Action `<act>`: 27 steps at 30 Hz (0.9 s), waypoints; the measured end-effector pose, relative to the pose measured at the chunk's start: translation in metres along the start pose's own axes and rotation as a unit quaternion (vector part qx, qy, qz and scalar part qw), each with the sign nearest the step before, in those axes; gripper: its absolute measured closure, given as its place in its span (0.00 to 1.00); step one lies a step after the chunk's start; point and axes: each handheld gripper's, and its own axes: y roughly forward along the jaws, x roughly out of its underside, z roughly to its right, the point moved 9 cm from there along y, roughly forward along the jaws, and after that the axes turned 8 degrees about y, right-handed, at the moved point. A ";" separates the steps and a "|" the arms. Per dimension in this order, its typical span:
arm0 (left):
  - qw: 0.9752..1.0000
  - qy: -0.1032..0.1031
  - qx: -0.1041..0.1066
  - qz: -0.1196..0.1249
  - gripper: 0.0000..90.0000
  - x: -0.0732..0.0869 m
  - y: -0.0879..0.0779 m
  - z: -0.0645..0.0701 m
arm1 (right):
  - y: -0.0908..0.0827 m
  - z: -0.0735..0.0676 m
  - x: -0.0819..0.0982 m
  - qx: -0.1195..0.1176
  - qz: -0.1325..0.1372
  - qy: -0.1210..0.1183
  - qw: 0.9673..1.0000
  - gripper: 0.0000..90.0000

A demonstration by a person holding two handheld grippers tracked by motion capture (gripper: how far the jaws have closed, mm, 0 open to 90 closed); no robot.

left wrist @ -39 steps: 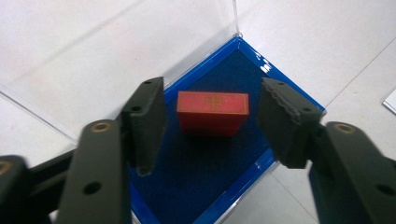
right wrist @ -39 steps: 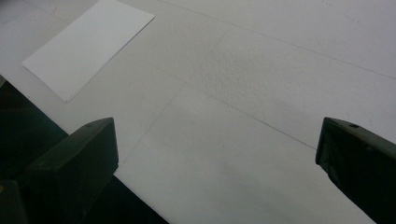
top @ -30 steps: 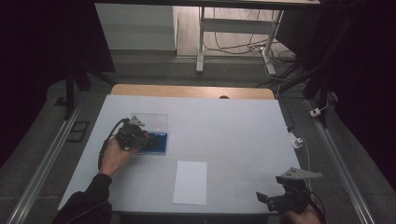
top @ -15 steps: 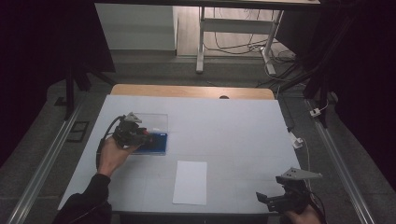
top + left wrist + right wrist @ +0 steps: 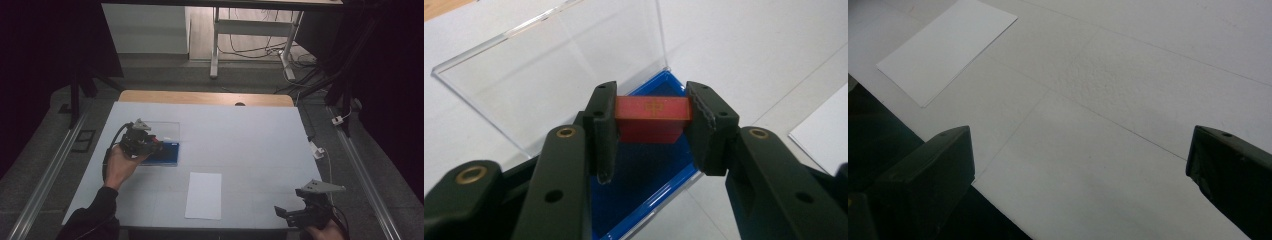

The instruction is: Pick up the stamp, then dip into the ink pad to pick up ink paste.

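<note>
A small red rectangular block (image 5: 653, 114) is clamped by the left tongs (image 5: 651, 120) above the blue-lined clear plastic case (image 5: 644, 170); lifting clear or lowering seems next. The right tongs (image 5: 1080, 165) are held agape, well off.

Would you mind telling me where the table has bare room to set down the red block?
The widest bare patch lies right of the box, beyond the white sheet, out to the table's right edge. Another lies between the box and the sheet. It is crowded at the box, where the left gripper holds the red block.
</note>
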 end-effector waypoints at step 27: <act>0.999 -0.014 0.029 -0.034 0.65 0.010 0.036 0.004 | 0.001 0.000 0.000 0.000 -0.002 -0.001 1.000 0.00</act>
